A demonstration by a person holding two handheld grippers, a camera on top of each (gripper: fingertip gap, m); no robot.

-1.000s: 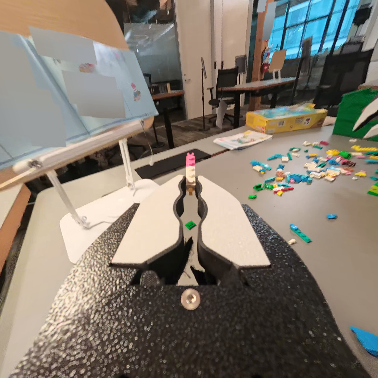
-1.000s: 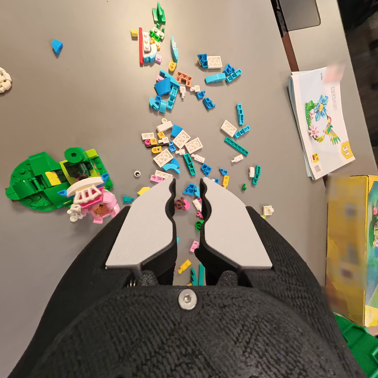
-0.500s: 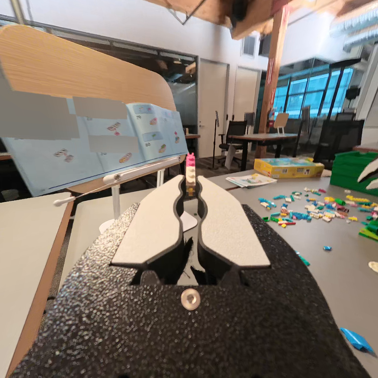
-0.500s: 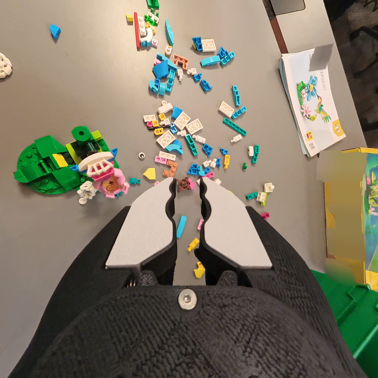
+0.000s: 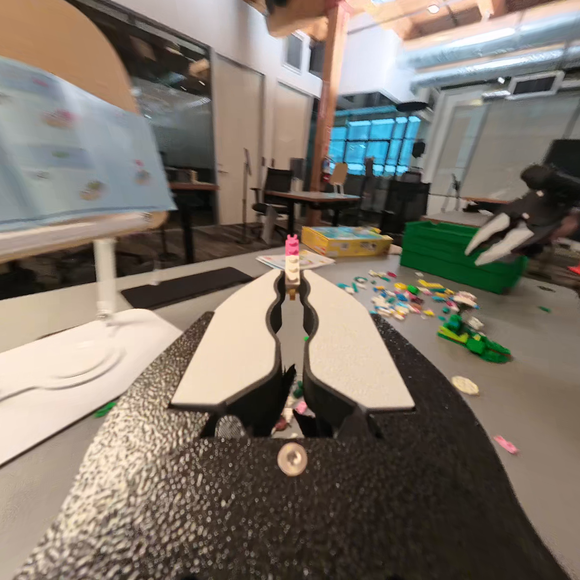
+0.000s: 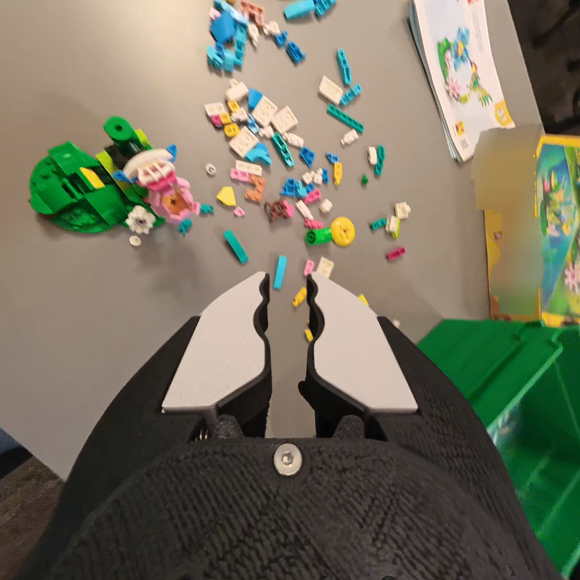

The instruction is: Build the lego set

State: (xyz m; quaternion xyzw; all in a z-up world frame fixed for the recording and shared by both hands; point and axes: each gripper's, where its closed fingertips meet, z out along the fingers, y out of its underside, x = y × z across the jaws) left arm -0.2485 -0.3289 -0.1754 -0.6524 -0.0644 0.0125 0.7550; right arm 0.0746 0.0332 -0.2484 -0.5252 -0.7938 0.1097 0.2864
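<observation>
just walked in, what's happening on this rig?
Lego build in progress. The left tongs are shut on a small pink-and-white brick stack, held up off the grey table. The right tongs are open and empty above the loose bricks. A partly built green and pink model sits beside the pile.

in front of you is a flat grey table [image 6: 78,298]. a scatter of small loose plastic bricks [image 6: 276,131] in blue, white, teal, pink and yellow lies spread across its middle. to their left sits a partly built green leaf-shaped model with a pink and white flower [image 6: 103,185]. on the far right lie a white paper instruction booklet [image 6: 455,72] and, near it, a yellow cardboard box [image 6: 533,226]. a green plastic bin [image 6: 502,392] rests at the near right. in the left wrist view, a white stand base [image 5: 62,361] and a flat black mat [image 5: 185,285] also lie on the table.
</observation>
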